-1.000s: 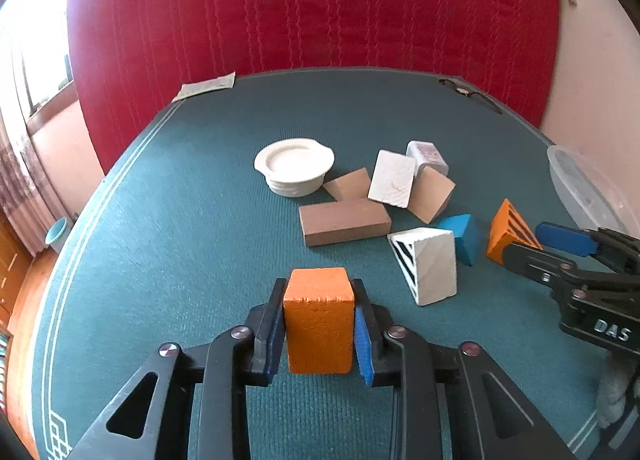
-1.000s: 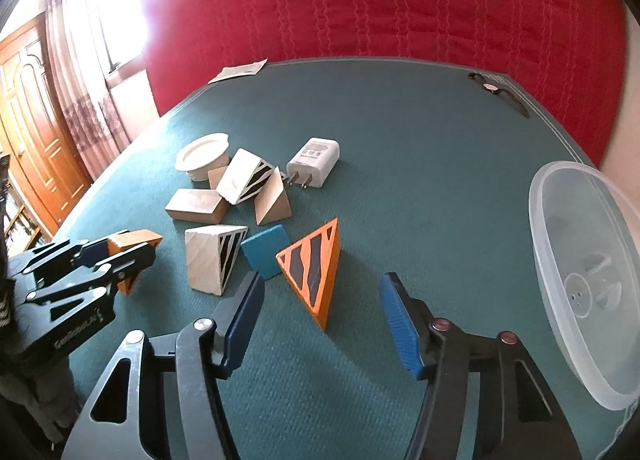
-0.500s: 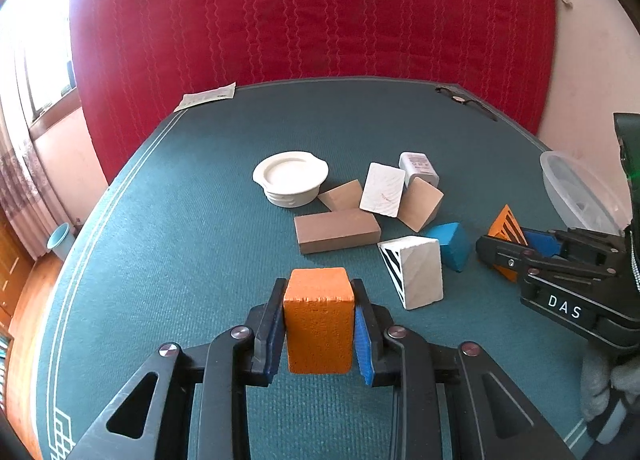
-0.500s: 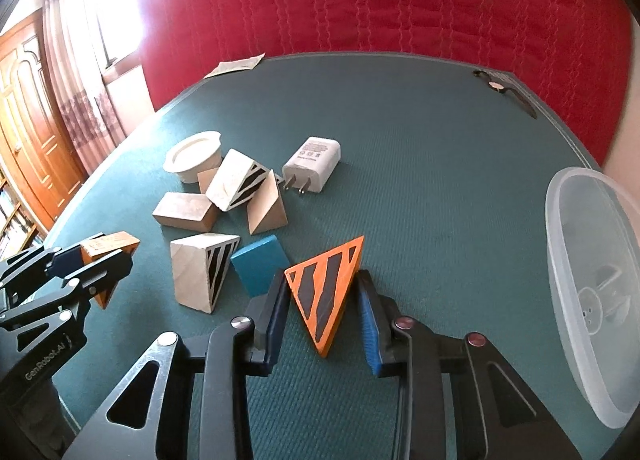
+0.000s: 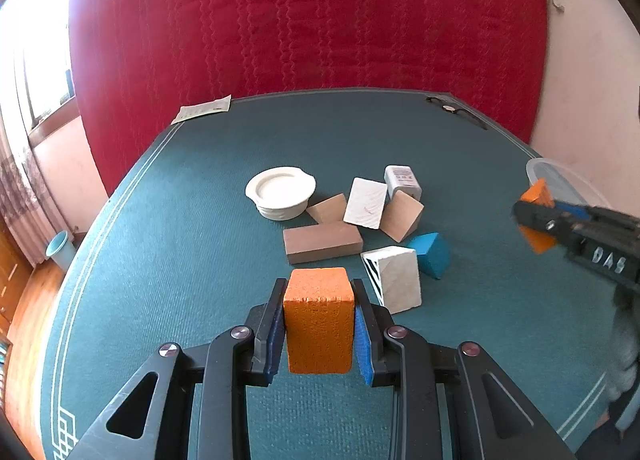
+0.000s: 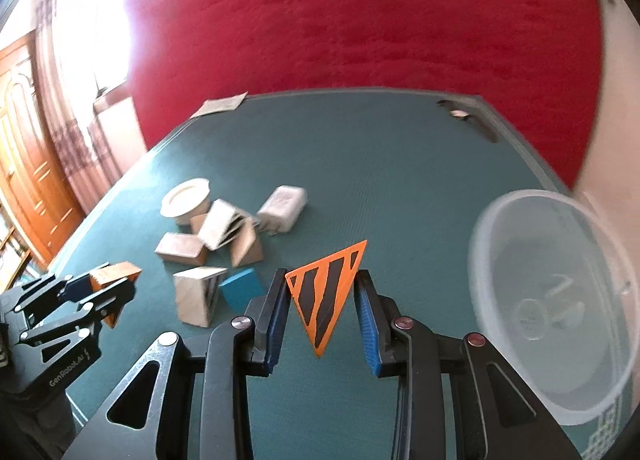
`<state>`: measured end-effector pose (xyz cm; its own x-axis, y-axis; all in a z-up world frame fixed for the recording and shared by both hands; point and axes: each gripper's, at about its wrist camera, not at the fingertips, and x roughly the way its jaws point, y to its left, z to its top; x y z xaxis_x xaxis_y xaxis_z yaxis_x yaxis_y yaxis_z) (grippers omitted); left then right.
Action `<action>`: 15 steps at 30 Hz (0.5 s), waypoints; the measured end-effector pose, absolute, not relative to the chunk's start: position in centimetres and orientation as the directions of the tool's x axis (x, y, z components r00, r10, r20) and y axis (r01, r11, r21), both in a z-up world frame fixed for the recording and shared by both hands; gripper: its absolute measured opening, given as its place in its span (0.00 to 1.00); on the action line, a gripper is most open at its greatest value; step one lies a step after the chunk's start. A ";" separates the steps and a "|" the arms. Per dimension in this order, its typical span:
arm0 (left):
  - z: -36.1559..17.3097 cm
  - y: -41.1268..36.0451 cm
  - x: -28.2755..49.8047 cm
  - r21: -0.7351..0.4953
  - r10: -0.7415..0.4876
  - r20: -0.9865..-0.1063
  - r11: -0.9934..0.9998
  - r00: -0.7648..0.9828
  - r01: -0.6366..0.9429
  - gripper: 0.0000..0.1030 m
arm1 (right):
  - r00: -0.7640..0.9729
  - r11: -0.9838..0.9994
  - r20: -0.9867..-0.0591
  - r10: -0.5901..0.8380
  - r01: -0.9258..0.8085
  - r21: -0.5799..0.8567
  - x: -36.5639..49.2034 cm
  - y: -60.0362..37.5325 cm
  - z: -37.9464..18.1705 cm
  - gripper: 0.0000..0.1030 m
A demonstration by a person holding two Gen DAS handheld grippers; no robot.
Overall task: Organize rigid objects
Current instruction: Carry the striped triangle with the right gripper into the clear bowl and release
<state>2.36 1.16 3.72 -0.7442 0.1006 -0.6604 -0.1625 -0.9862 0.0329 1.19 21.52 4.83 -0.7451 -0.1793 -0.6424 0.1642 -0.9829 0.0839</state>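
Left hand-held gripper (image 5: 319, 330) clamps orange block (image 5: 319, 324); right hand-held gripper (image 6: 322, 318) clamps striped wedge (image 6: 325, 296).

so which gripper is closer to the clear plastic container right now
Right. The right gripper, shut on the striped orange wedge, sits just beside the clear plastic container. The left gripper, holding the orange block, is across the block pile.

Orange block (image 5: 319, 324): rectangular, rough-faced, upright, clamped between left gripper (image 5: 319, 330) pads, clear of table. Orange triangle (image 6: 326, 296): flat wedge with black stripes, point down, pinched by right gripper (image 6: 323, 316), raised above cloth. Remaining pile on green table: brown rectangular block (image 5: 322, 241) lying flat; striped white block (image 5: 396, 280) just beside blue wedge (image 5: 431, 254); tan wedge (image 5: 401, 215) against white tilted block (image 5: 366, 203).
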 end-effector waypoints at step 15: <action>4.3 3.7 2.9 0.030 0.133 -0.658 -0.979 -0.742 -0.201 0.30 | -0.778 -0.983 -0.622 0.085 -0.169 0.077 3.4 34.4 6.4 0.32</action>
<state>2.90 3.72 4.28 -0.7416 0.1326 -0.6576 -0.2014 -0.9791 0.0296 3.40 34.40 6.43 -0.7784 0.0849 -0.6220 -0.1686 -0.9827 0.0769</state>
